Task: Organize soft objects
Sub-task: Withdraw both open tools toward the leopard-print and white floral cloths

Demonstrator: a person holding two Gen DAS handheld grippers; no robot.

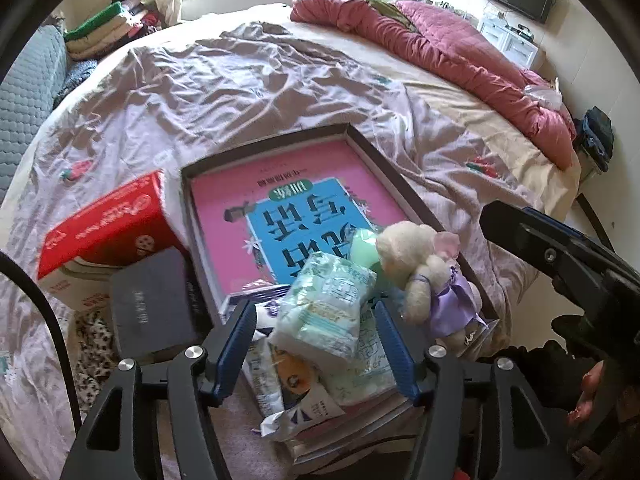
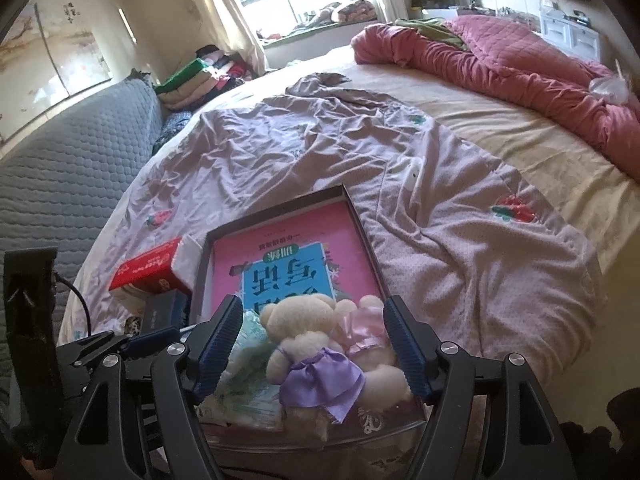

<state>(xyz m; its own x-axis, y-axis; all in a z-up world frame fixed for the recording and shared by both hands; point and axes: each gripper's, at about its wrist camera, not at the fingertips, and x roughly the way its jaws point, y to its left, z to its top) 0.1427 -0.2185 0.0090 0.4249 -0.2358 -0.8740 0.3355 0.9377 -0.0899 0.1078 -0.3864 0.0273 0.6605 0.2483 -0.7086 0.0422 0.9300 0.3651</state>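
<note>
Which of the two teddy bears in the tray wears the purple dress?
The nearer teddy bear, between the right gripper fingers; the other bear behind it wears pink.

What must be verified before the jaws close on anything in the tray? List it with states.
1. Left gripper open: ok.
2. Right gripper open: ok.
3. Cream teddy bear in purple dress between right jaws: ok.
4. Pale green tissue pack between left jaws: ok.
5. Second bear in pink dress clear of first: not ok, touching.
6. Dark shallow tray stable on bed: cannot tell.
</note>
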